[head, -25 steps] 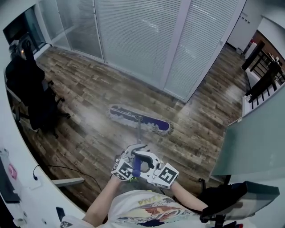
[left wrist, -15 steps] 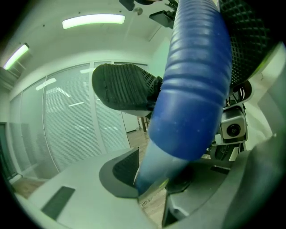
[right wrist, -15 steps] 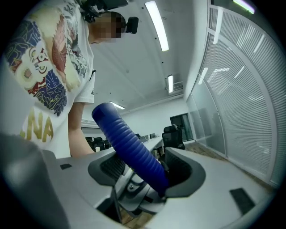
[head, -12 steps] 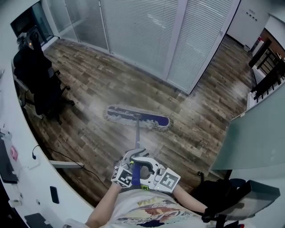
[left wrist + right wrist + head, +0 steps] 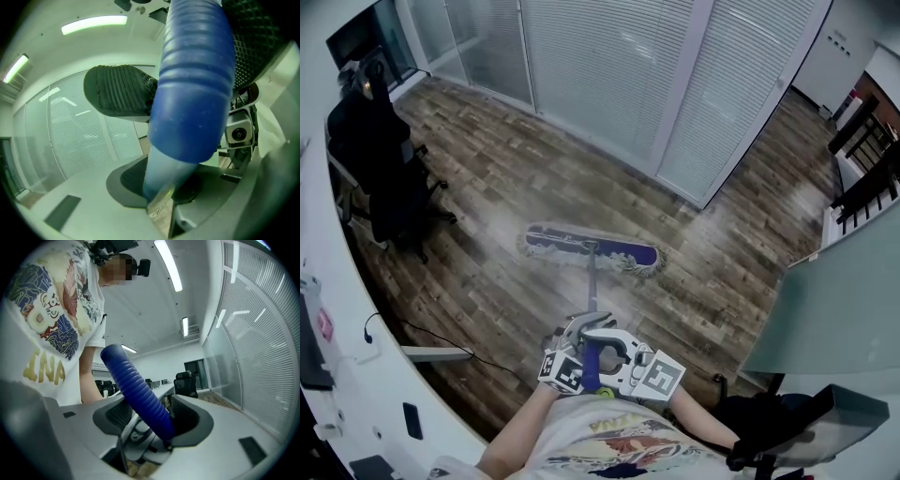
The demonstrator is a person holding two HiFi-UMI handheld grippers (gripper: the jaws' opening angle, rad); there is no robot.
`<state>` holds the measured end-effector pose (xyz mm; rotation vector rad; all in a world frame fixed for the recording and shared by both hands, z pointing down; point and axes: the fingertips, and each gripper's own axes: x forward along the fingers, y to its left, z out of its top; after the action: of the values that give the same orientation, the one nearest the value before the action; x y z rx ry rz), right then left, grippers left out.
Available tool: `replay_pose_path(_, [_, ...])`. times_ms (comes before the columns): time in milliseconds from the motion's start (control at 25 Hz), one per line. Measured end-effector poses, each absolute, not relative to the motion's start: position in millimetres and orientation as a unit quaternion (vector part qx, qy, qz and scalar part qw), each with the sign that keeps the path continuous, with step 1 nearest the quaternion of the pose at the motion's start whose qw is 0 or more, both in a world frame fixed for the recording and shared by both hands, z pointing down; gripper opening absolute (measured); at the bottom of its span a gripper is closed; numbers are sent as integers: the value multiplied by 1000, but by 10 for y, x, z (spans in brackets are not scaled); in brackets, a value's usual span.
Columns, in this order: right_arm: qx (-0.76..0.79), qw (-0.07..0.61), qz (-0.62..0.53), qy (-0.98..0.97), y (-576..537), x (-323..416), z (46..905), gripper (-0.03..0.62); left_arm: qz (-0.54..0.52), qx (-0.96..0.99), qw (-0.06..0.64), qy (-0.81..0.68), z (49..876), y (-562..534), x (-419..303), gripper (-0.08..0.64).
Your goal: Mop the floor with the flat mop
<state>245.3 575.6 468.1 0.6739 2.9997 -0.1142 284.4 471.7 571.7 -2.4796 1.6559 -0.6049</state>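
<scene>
The flat mop [image 5: 592, 279] stands on the wood floor [image 5: 487, 197]. Its mop head [image 5: 619, 253] lies flat on the boards. The mop head is purple with a pale fluffy edge. A thin grey pole [image 5: 591, 300] goes up from the middle of the mop head toward the person. At the end of the pole far from the mop head there is a blue grip [image 5: 592, 364] with rings round it.

Both grippers hold the mop at that far end, just beside each other. The left gripper [image 5: 166, 190] has just been squeezing tighter. The pale pole is between its jaws, right where the blue grip stops, and the pads press on it. The right gripper [image 5: 152, 416] has its jaws wide, because the fat blue grip is between them. It holds the grip a little farther from the mop head than the left gripper does.

A glass wall [image 5: 609, 75] with white blinds stands on the far side of the mop head. A black office chair [image 5: 375, 169] is off to the left of the mop head, well apart from it. A white desk [image 5: 356, 375] curves along the left, nearer the person than the mop head is. The person's white T-shirt [image 5: 619, 445] with pictures on it shows on the near side of the mop head
</scene>
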Motion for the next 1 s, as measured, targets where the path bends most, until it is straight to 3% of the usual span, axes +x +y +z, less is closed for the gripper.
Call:
replay_pose_path(480, [196, 29, -49, 979, 4461, 737, 4615, 256, -192, -822, 47, 533, 5623, 3435, 1156, 55])
replay_pose_path(1000, [201, 24, -79, 976, 2808, -343, 4880, 258, -225, -823, 51, 519, 5843, 1816, 39, 55])
